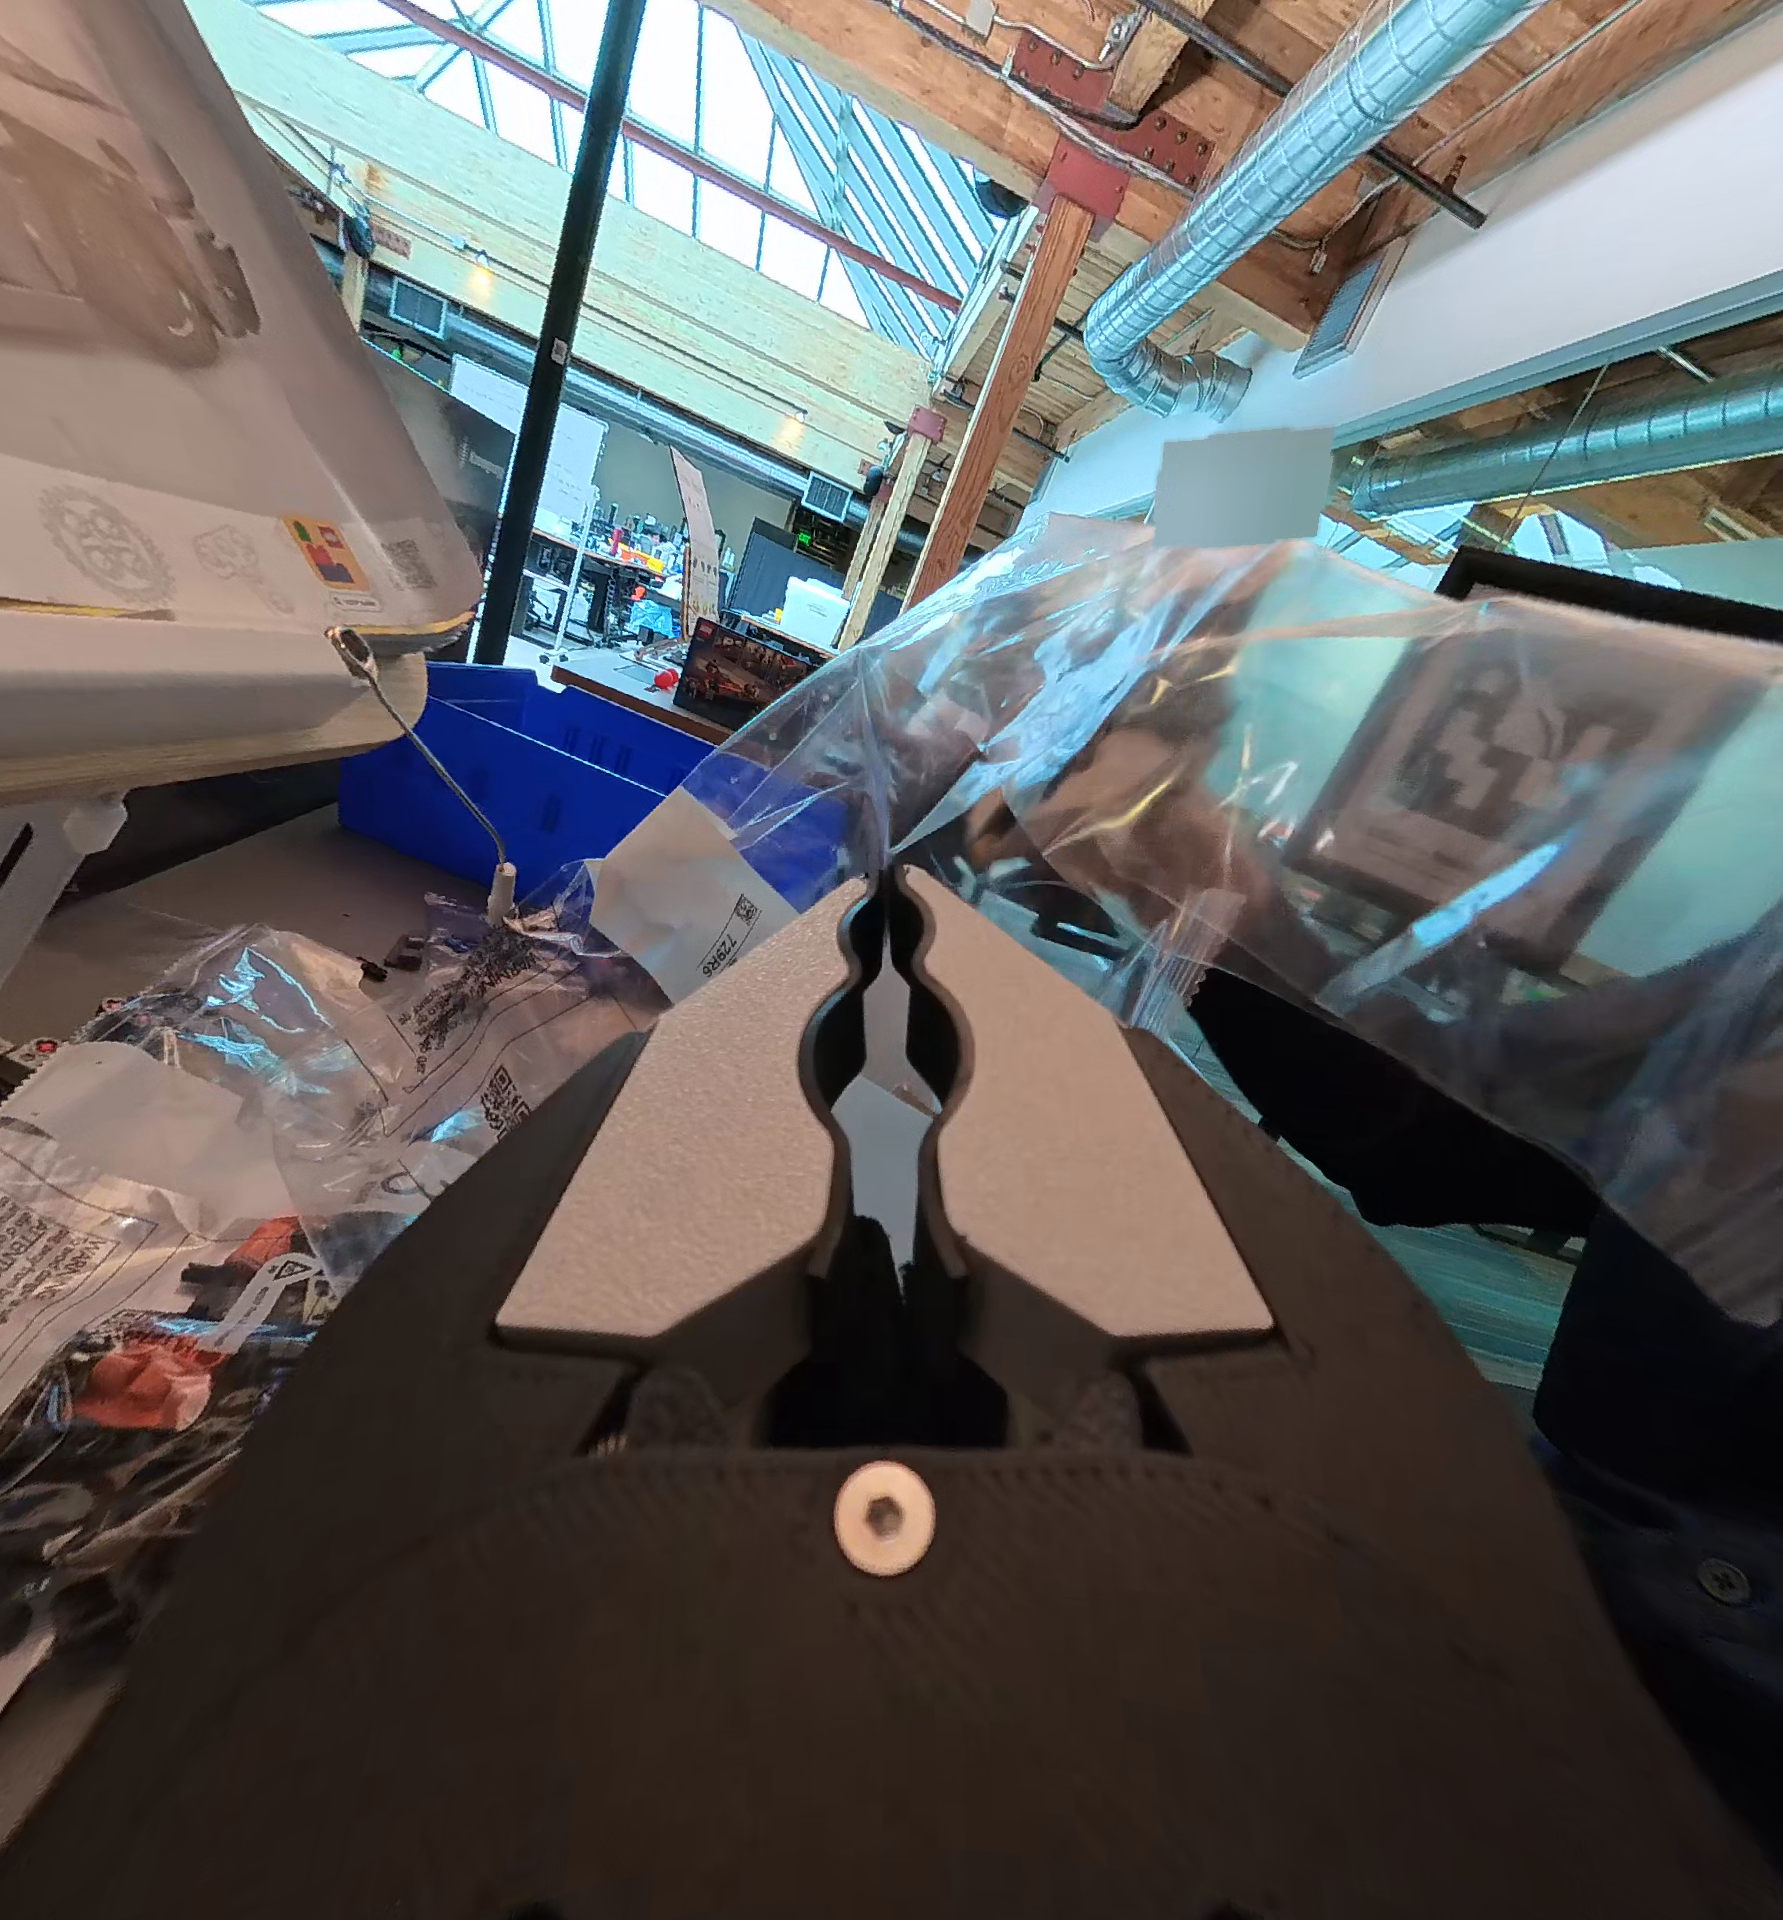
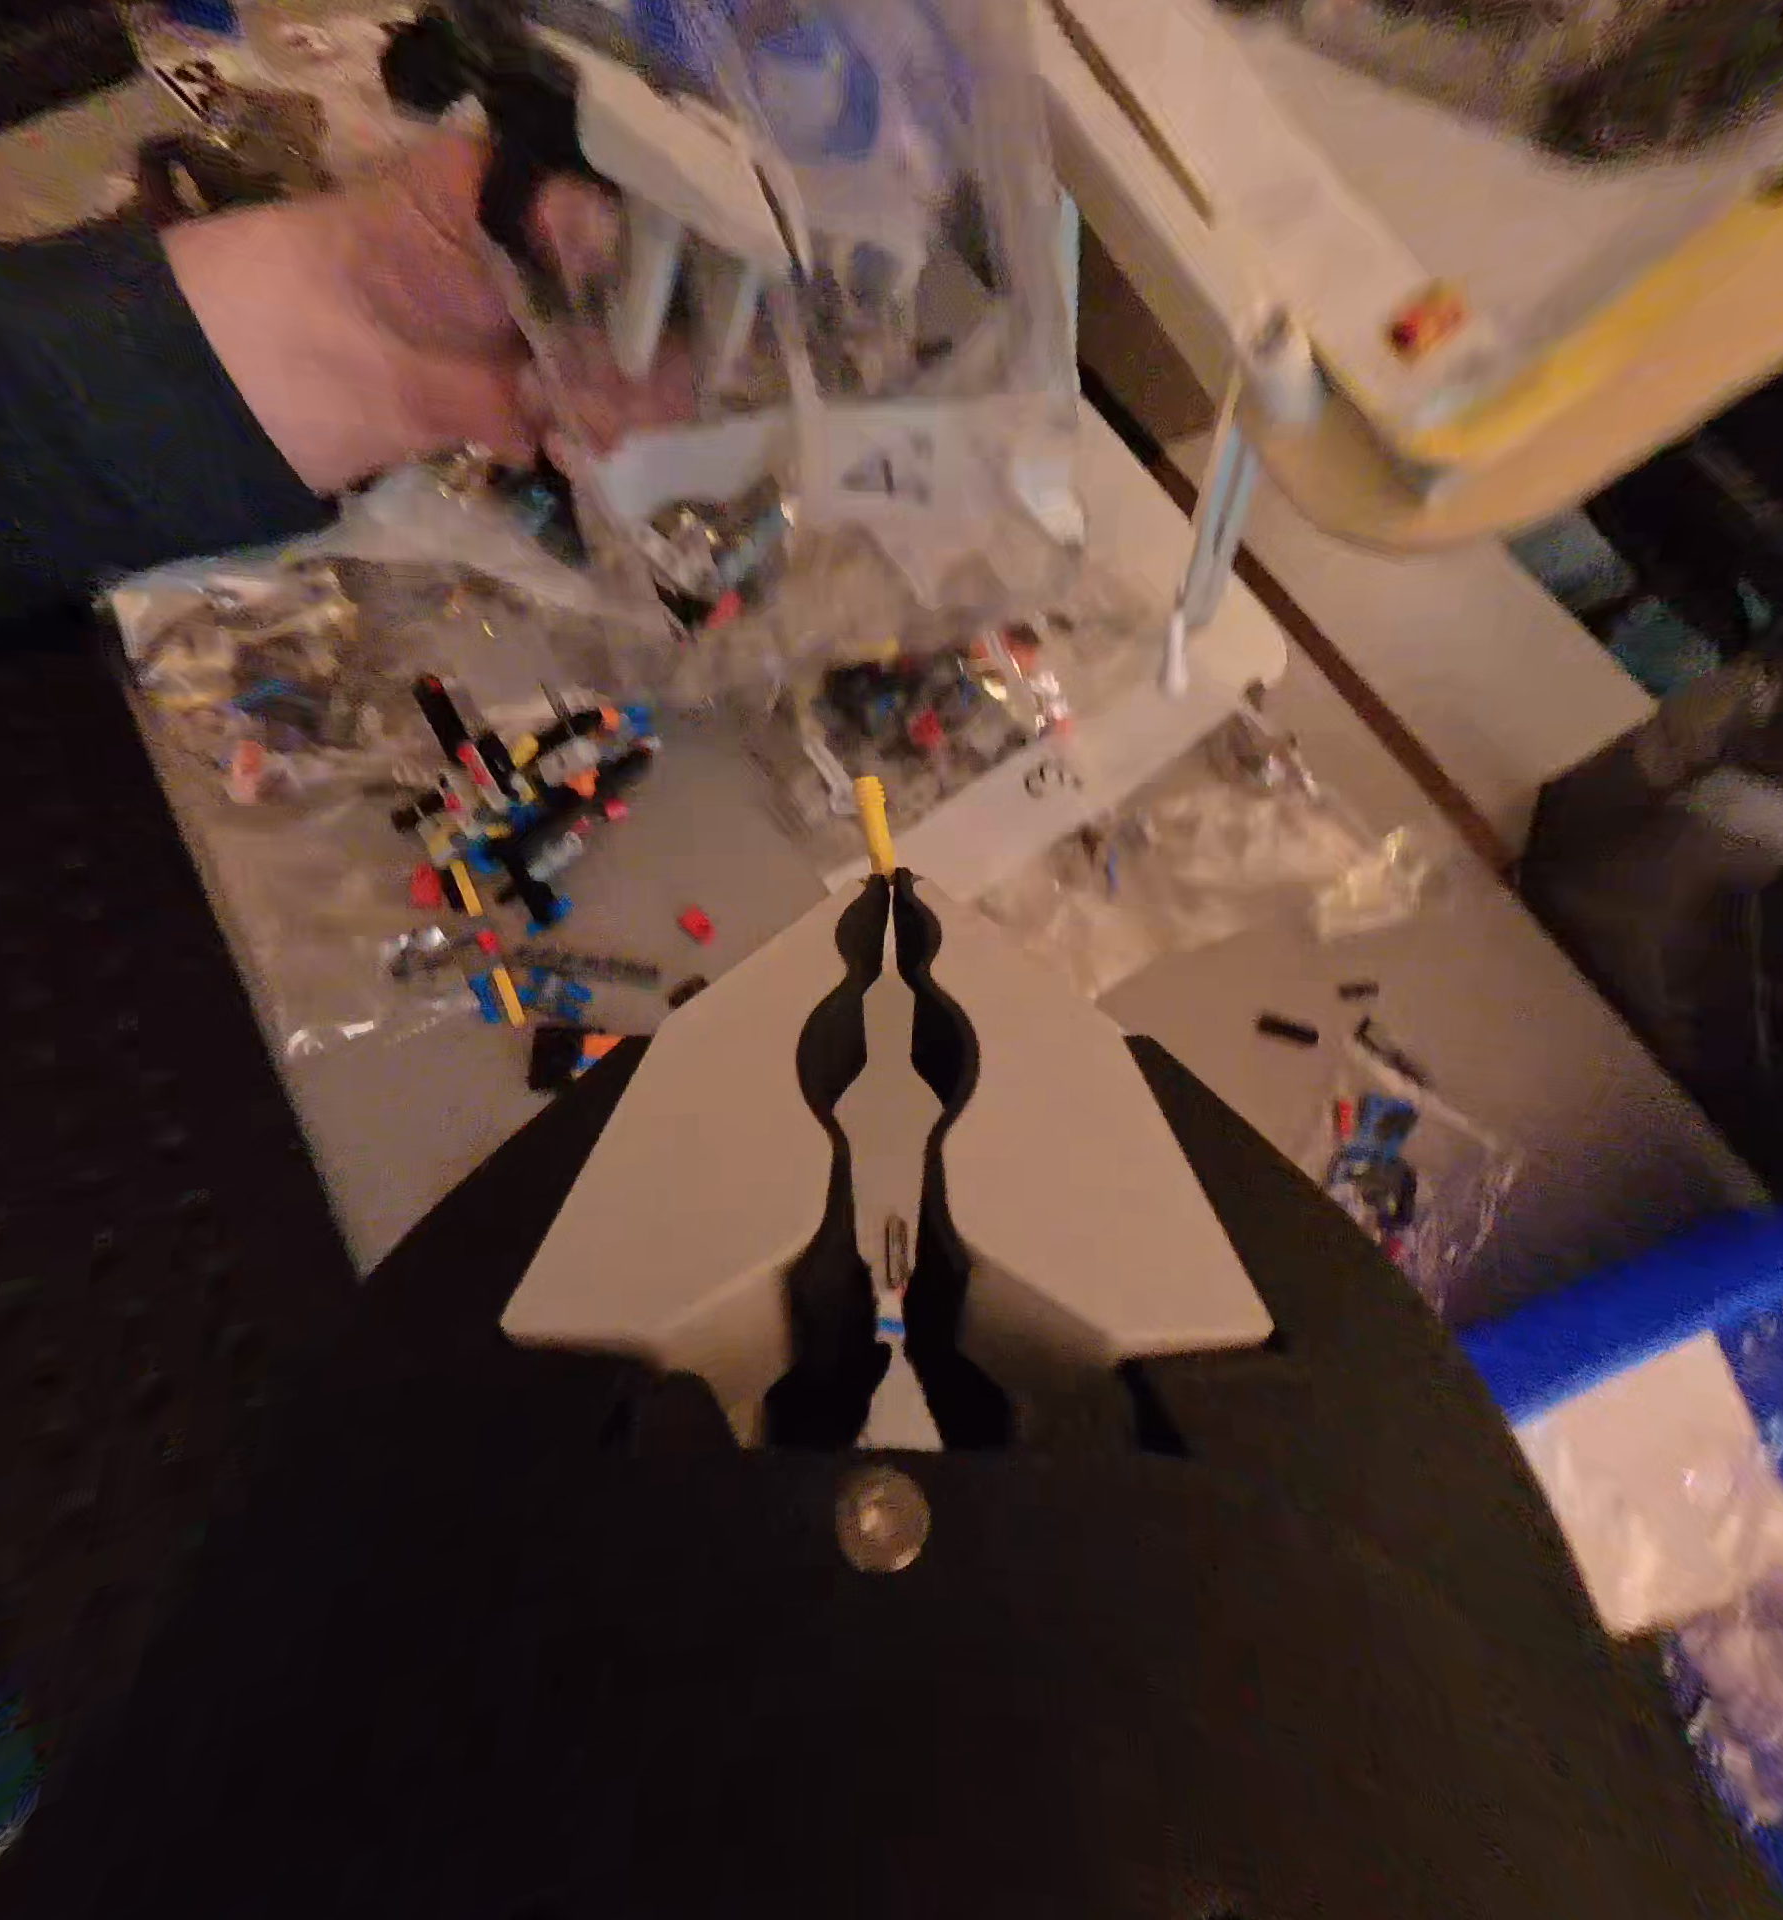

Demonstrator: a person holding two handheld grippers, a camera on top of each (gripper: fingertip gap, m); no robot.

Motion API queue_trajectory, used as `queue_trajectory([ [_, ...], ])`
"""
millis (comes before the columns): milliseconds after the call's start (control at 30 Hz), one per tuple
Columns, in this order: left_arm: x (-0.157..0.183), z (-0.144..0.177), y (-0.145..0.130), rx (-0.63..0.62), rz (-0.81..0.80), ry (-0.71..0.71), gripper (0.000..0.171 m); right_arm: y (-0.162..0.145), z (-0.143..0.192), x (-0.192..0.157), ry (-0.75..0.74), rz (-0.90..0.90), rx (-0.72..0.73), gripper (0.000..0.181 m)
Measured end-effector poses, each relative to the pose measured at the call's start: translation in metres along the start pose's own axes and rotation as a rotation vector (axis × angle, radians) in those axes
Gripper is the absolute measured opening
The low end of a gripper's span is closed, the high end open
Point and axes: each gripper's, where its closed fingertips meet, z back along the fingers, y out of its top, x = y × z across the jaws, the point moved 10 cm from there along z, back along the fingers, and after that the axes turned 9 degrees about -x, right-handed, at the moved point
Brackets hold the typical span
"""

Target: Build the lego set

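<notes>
1. Between the right gripper's (image 2: 889, 876) closed fingertips, a yellow peg (image 2: 872, 824) sticks out above the table (image 2: 721, 831).
2. Left gripper (image 1: 889, 881) pinches a clear plastic bag (image 1: 1282, 790), lifted off the table.
3. Loose lego pieces (image 2: 513, 800) lie by the table's left edge, beside parts bags (image 2: 928, 696).

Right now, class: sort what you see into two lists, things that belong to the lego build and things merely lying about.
Belongs to the build:
- yellow peg, pinched in the right tongs
- clear plastic bag, held by the left tongs
- part-built model
- instruction booklet

Lying about:
- blue bin
- black pole
</notes>
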Motion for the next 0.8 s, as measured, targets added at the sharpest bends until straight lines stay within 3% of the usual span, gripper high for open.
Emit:
queue_trajectory([
  [100,0.002,0.002,0.001,0.003,-0.005,0.002,0.000,0.054,-0.012,-0.015,-0.010,0.118,0.023,0.000],
  [200,0.002,0.006,0.002,0.015,-0.006,0.005,0.000,0.084,-0.035,-0.021,-0.037,0.169,-0.001,0.005],
  [300,0.002,0.007,0.004,0.017,-0.010,0.001,0.000,0.095,-0.048,-0.025,-0.056,0.197,-0.050,0.019],
  [400,0.003,0.007,0.004,0.017,-0.009,-0.002,0.000,0.087,-0.038,-0.018,-0.099,0.169,-0.047,0.020],
  [500,0.003,0.006,0.004,0.017,-0.008,-0.006,0.000,0.056,-0.013,0.002,-0.161,0.041,-0.081,0.017],
  [567,0.003,0.006,0.004,0.020,-0.008,-0.008,0.000,0.015,-0.007,0.020,-0.208,-0.058,-0.200,0.021],
  [667,0.003,0.004,0.004,0.019,-0.007,-0.010,0.000,-0.050,-0.013,0.039,-0.211,-0.231,-0.350,0.029],
  [800,0.004,0.001,0.003,0.005,-0.009,-0.009,0.000,-0.112,-0.032,0.049,-0.264,-0.277,-0.471,0.027],
])
